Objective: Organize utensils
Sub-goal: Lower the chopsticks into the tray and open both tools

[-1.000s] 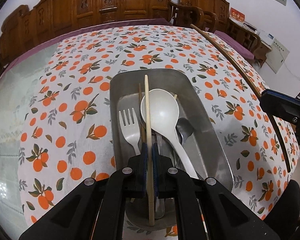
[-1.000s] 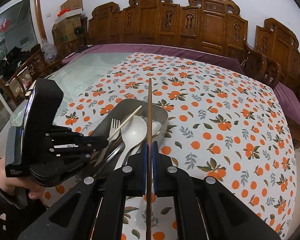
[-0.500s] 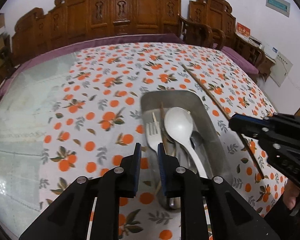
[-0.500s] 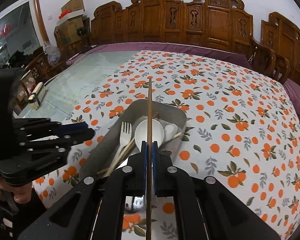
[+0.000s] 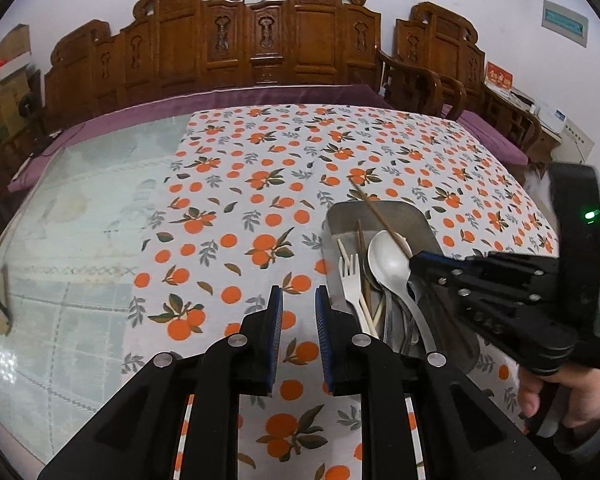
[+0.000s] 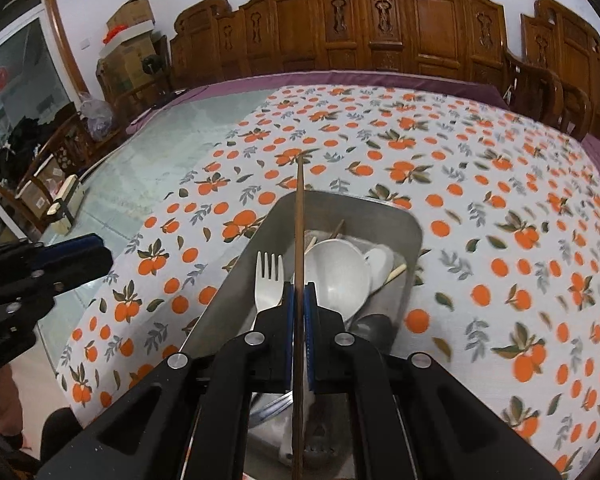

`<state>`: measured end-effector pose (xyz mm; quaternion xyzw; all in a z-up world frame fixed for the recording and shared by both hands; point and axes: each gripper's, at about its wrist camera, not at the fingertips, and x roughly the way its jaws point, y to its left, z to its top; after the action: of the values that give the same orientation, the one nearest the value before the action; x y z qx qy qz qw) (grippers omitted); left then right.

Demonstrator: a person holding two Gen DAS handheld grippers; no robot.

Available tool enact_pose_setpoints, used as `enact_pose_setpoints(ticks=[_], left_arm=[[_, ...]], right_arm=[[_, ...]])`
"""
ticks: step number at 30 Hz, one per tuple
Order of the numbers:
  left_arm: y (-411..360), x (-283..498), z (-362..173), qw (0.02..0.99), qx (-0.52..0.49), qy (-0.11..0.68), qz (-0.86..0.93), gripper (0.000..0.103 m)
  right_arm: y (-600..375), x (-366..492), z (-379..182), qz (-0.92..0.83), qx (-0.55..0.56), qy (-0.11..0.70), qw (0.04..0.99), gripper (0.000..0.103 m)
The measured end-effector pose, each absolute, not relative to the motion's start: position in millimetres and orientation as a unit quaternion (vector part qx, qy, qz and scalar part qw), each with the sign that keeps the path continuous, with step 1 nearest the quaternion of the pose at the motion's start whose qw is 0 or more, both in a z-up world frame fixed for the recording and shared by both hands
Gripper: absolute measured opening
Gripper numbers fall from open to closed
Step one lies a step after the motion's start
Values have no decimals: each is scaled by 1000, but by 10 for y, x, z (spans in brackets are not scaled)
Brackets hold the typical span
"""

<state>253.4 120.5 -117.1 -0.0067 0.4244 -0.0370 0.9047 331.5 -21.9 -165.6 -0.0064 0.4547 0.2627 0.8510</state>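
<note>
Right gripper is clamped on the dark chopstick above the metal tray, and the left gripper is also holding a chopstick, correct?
Not quite. The left gripper holds nothing: the left wrist view shows its jaws apart with only tablecloth between them. The rest stands: the right gripper is shut on the dark chopstick above the metal tray.

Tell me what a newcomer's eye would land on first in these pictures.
First, the dark chopstick clamped in the right gripper, poking out over the metal tray. Next, the tray's jumble: a white ladle and a fork. The left gripper hangs empty over the orange-print tablecloth, left of the tray.
</note>
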Motion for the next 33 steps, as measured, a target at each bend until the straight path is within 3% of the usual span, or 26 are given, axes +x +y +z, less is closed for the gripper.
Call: enact_pose_setpoints(ticks=[15, 32, 33], left_arm=[[1231, 2494, -1143, 907, -1, 420, -39, 15], [1118, 2458, -1096, 908, 5, 417, -43, 15], [1119, 2454, -1089, 908, 5, 417, -43, 15]], right_arm=[[-75, 3310, -1905, 261, 23, 485, 834, 6], [-134, 3193, -1744, 285, -12, 448, 847, 8], [-108, 3188, -1761, 288, -15, 450, 845, 13]])
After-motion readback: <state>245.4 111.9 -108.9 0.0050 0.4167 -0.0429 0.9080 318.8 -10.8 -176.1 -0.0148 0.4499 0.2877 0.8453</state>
